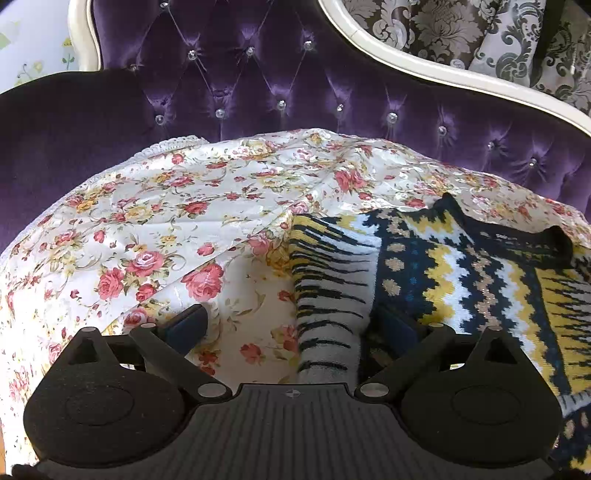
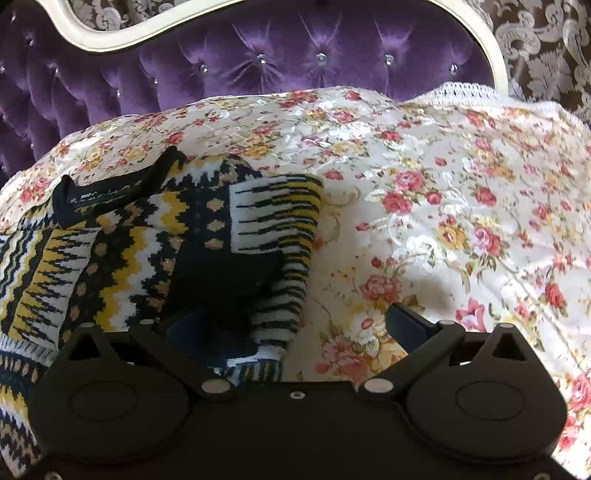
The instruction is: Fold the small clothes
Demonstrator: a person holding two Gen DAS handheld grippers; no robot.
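Both hand-held grippers, left (image 1: 295, 325) and right (image 2: 295, 325), are gaping wide, holding nothing; the patterned sweater (image 1: 461, 266) is lying seemingly half-folded, sleeves tucked inward, folding unfinished.

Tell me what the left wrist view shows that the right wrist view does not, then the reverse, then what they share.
Only the left wrist view: a light wall with a green leaf print at the upper left, and the left gripper, open astride a sweater sleeve edge.

Only the right wrist view: the right gripper, open over the sweater's other striped sleeve, and the cloth's lace edge against the headboard's white frame.

Both: the patterned knit sweater lying on the floral cloth, the tufted purple headboard, and damask wallpaper behind.
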